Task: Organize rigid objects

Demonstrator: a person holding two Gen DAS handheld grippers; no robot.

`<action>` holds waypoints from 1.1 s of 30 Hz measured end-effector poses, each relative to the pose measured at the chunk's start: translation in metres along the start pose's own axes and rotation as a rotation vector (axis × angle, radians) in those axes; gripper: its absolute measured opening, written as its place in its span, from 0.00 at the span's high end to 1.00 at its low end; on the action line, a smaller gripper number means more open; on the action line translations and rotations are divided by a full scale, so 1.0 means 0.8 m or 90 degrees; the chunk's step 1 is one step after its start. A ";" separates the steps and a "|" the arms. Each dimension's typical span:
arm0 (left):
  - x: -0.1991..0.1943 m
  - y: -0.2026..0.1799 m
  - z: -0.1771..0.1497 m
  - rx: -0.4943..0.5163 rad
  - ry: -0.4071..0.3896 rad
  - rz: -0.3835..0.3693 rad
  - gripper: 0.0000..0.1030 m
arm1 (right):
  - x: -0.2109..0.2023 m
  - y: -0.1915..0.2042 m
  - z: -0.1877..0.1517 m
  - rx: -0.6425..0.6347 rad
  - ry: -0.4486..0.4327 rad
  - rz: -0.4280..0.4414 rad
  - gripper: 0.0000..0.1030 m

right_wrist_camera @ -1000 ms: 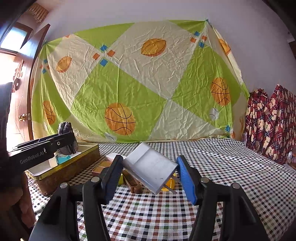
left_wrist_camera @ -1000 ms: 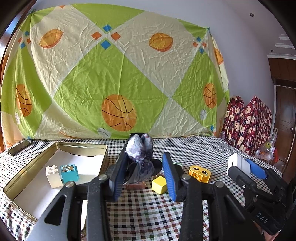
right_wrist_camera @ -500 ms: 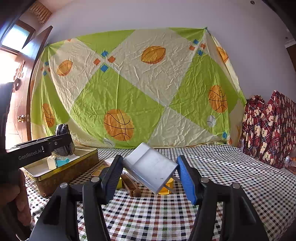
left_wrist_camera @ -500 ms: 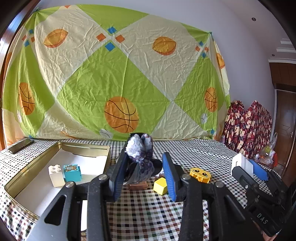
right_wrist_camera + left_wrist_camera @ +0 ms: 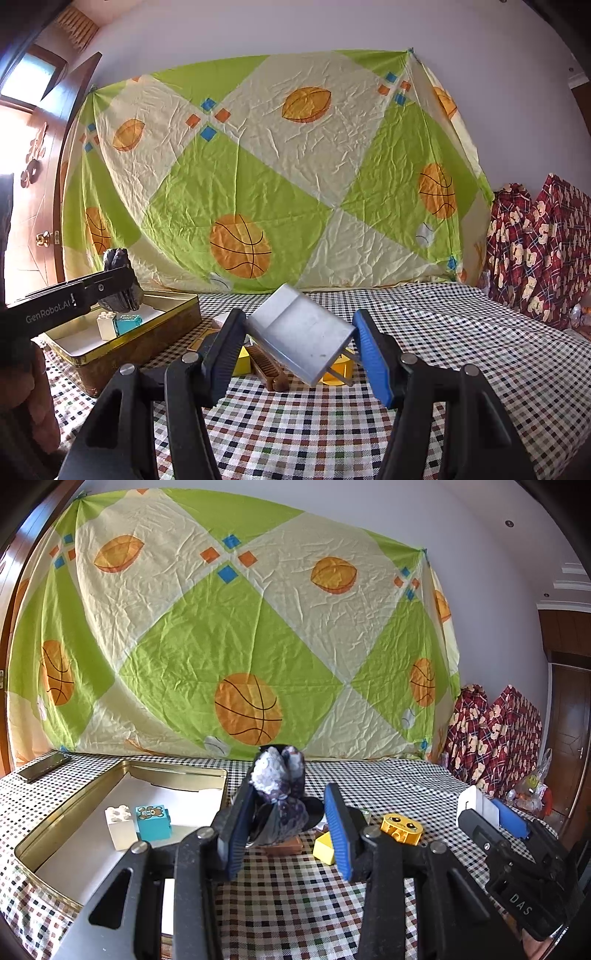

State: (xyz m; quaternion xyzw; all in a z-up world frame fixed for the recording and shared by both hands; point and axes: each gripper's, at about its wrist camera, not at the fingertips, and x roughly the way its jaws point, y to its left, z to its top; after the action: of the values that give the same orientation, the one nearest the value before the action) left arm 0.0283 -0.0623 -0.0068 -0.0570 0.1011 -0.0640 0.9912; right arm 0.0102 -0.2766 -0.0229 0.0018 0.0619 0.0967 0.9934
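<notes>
Gold metal makes up the tin box (image 5: 122, 775), which is seen on the left in the left wrist view, with a white block (image 5: 120, 825) and a teal block (image 5: 152, 821) inside it. The left gripper (image 5: 288, 827) is clenched on a dark purple rock (image 5: 279, 797), which is held upright above the checked cloth (image 5: 295, 904). The box lies to the left of the rock, just beside it, so a short move to the left is probably called for. A yellow cube (image 5: 325, 847) and a gold toy with a face (image 5: 402, 827) are left on the cloth, to the right.

In the right wrist view, a grey plug (image 5: 301, 338) is gripped by the right gripper (image 5: 299, 347) and is tilted, with its metal prongs pointing down to the right. The tin box (image 5: 125, 347) is seen far to the left, well apart from this gripper. The left gripper (image 5: 110, 286) with its rock (image 5: 118, 280) is seen over the box side, so the left hand is nearer to it. A brown comb (image 5: 267, 369) is seen lying on the cloth under the plug.
</notes>
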 end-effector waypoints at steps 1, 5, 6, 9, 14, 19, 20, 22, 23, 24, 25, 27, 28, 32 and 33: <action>-0.001 0.002 0.000 -0.002 0.001 0.000 0.63 | 0.001 0.001 0.001 0.001 0.002 0.002 0.40; -0.003 0.011 0.000 -0.003 0.003 0.004 0.63 | 0.004 0.007 0.004 0.003 0.008 0.016 0.40; -0.003 0.013 0.000 -0.004 0.003 0.005 0.63 | 0.004 0.009 0.005 0.004 0.008 0.021 0.40; -0.005 0.019 0.001 0.001 -0.001 0.017 0.63 | 0.005 0.016 0.009 0.002 0.006 0.032 0.40; -0.005 0.039 0.002 -0.013 0.001 0.032 0.63 | 0.009 0.032 0.018 -0.010 -0.002 0.047 0.40; -0.005 0.052 0.003 -0.021 0.004 0.043 0.63 | 0.012 0.043 0.022 -0.012 0.006 0.067 0.40; -0.005 0.055 0.003 -0.022 0.005 0.044 0.63 | 0.013 0.046 0.023 -0.013 0.007 0.070 0.40; -0.004 0.058 0.004 -0.025 0.008 0.044 0.63 | 0.013 0.049 0.025 -0.013 0.007 0.076 0.40; -0.005 0.060 0.004 -0.024 0.008 0.047 0.63 | 0.013 0.051 0.027 -0.012 0.006 0.081 0.40; -0.005 0.062 0.004 -0.026 0.008 0.048 0.63 | 0.012 0.053 0.029 -0.012 0.003 0.084 0.40; -0.006 0.063 0.004 -0.026 0.009 0.049 0.63 | 0.012 0.056 0.031 -0.015 -0.002 0.085 0.40; -0.006 0.066 0.005 -0.025 0.010 0.053 0.63 | 0.012 0.061 0.034 -0.022 -0.007 0.089 0.40; -0.006 0.067 0.005 -0.024 0.010 0.056 0.63 | 0.014 0.065 0.036 -0.024 -0.007 0.093 0.40; -0.007 0.076 0.004 -0.028 0.013 0.067 0.63 | 0.019 0.076 0.037 -0.034 -0.009 0.104 0.40; -0.007 0.079 0.004 -0.029 0.014 0.069 0.63 | 0.021 0.079 0.037 -0.036 -0.007 0.106 0.40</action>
State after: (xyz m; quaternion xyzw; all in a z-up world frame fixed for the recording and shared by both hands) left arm 0.0308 0.0010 -0.0107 -0.0732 0.1167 -0.0086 0.9904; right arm 0.0182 -0.2112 0.0053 -0.0208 0.0531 0.1809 0.9819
